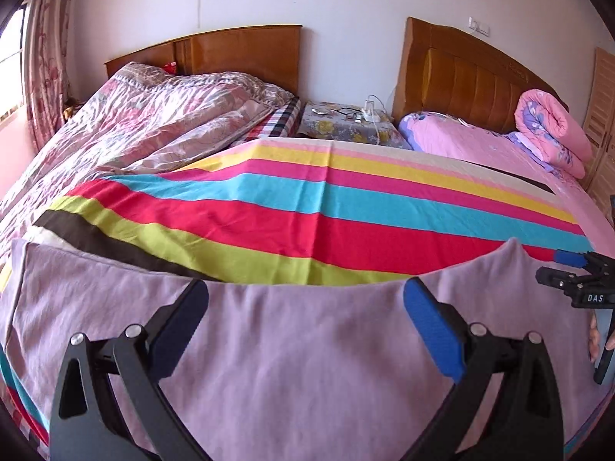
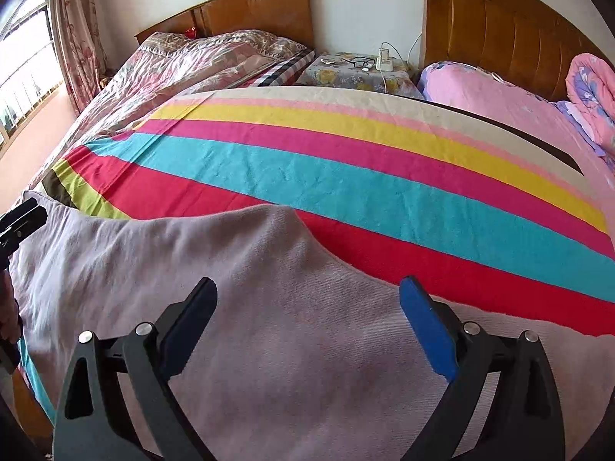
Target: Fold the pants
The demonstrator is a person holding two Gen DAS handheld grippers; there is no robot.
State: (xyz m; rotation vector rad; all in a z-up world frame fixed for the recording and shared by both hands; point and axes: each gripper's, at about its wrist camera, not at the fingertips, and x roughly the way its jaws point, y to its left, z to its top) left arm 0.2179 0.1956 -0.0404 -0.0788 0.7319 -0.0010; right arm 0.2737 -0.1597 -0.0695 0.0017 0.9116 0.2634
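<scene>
Pale lilac pants (image 1: 300, 345) lie spread flat on the near part of the striped bedsheet (image 1: 307, 207). My left gripper (image 1: 305, 296) hovers over them near their far edge, open, with nothing between its blue pads. In the right wrist view the same pants (image 2: 269, 326) fill the foreground, and a pointed flap of them reaches onto the red stripe. My right gripper (image 2: 307, 292) is open above the cloth, holding nothing. The right gripper (image 1: 572, 269) also shows at the right edge of the left wrist view, with fingers of a hand (image 1: 594, 340) below it.
Beyond the striped sheet (image 2: 346, 161) are a floral quilt (image 1: 153, 123) on the left bed, a bedside table (image 1: 346, 123) with a charger and glasses, and a pink pillow (image 1: 461, 138) with a rolled pink quilt (image 1: 549, 130) on the right. Two wooden headboards (image 1: 238, 53) stand against the wall.
</scene>
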